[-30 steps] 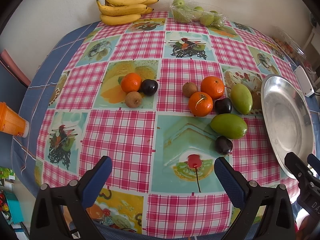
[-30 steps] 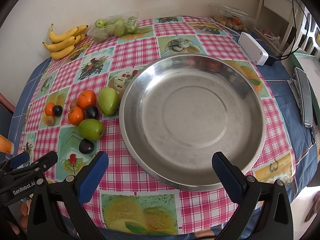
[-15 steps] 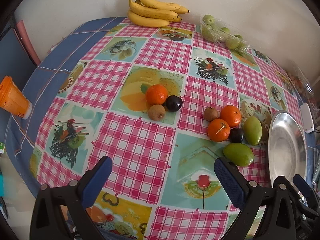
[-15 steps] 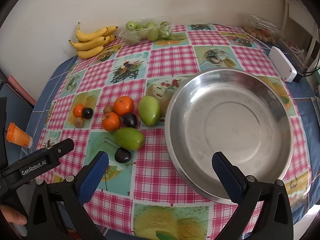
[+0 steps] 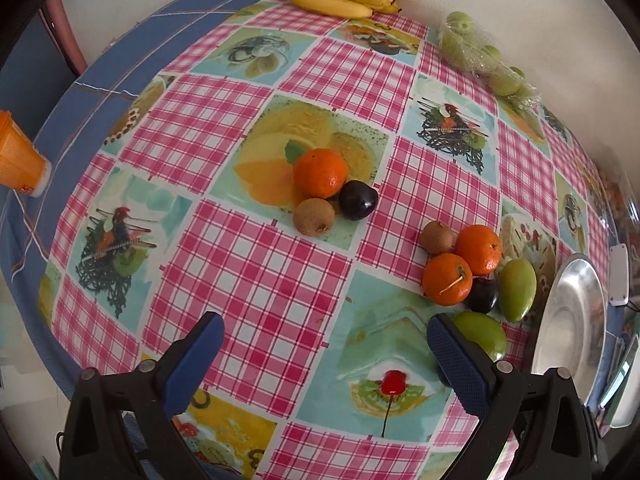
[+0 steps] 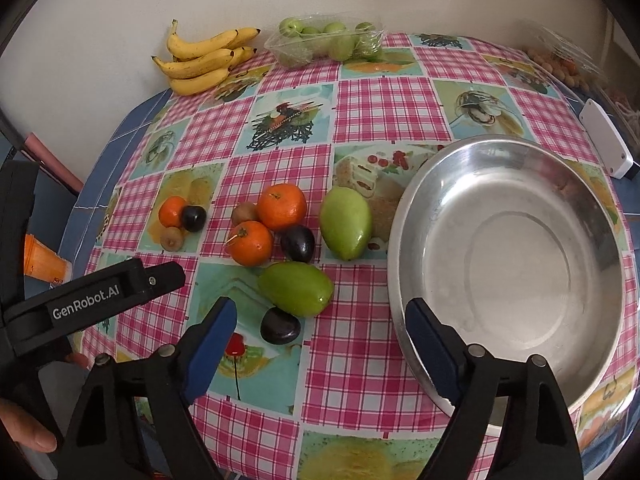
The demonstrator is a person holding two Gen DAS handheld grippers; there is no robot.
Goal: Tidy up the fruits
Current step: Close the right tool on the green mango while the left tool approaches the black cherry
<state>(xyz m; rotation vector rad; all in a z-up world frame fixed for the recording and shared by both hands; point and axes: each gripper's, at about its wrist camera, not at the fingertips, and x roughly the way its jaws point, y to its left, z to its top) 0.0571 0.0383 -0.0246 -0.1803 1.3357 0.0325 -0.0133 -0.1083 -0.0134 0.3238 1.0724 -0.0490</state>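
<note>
A tight cluster of two oranges [image 6: 281, 207], two green mangoes [image 6: 346, 224], a kiwi and a dark plum [image 6: 298, 243] lies left of the empty steel bowl [image 6: 404, 216]. Another plum [image 6: 280, 325] sits just in front of it. Further left is a small orange [image 5: 320, 172] with a plum and a kiwi. My right gripper [image 6: 320, 310] hovers over the front plum. Its jaws are closing, and the pads touch nothing. My left gripper [image 5: 322, 324] stands open over bare cloth in front of the small trio. It holds nothing.
Bananas [image 6: 204, 56] and a clear pack of green fruit [image 6: 328, 40] lie by the back wall. There is a white box [image 6: 606, 140] right of the bowl and an orange cup [image 5: 18, 160] at the left table edge. A hand [image 6: 24, 432] holds the left gripper.
Both grippers moved left: the right one from over the bowl to over the fruit cluster, the left one towards the small trio while rolling. The right fingers drew closer together.
</note>
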